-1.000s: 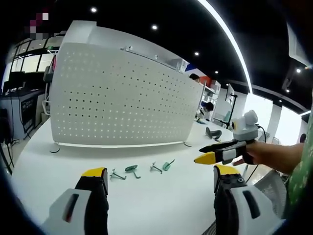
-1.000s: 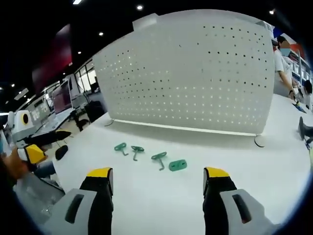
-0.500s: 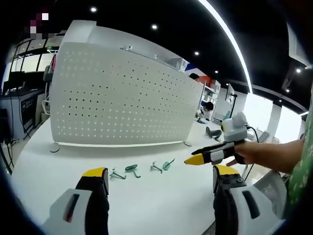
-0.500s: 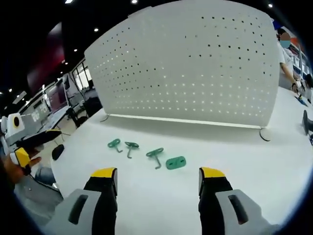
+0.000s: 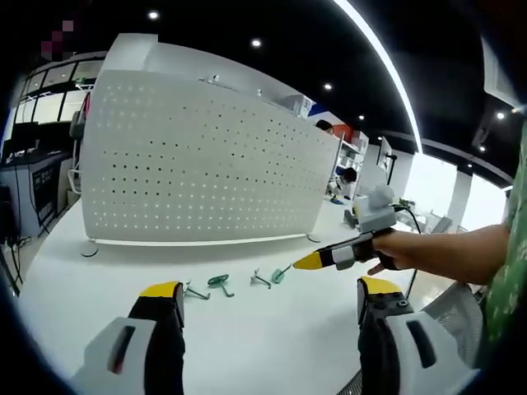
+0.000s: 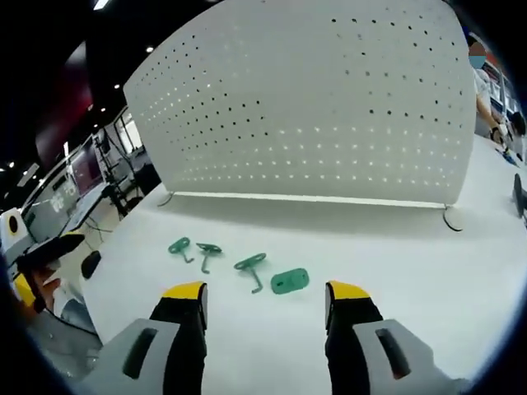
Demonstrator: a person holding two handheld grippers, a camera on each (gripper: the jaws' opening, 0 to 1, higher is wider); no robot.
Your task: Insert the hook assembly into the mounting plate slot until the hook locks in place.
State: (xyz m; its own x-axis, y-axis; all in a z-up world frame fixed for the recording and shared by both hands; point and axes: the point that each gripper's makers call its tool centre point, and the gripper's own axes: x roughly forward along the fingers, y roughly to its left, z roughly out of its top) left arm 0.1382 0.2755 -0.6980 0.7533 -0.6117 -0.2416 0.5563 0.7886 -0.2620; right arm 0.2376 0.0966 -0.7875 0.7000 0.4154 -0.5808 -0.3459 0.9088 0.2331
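The pegboard [image 6: 329,107] is white, dotted with a regular grid of small dark holes, and stands on a plain white table [image 6: 461,271]. In front of the pegboard lie three green hooks [image 6: 250,265] and a green plate [image 6: 289,281]. Both grippers [image 6: 268,298] [image 5: 263,295] are grey and black with yellow tips.

yellow-tipped black jaws — grey housings
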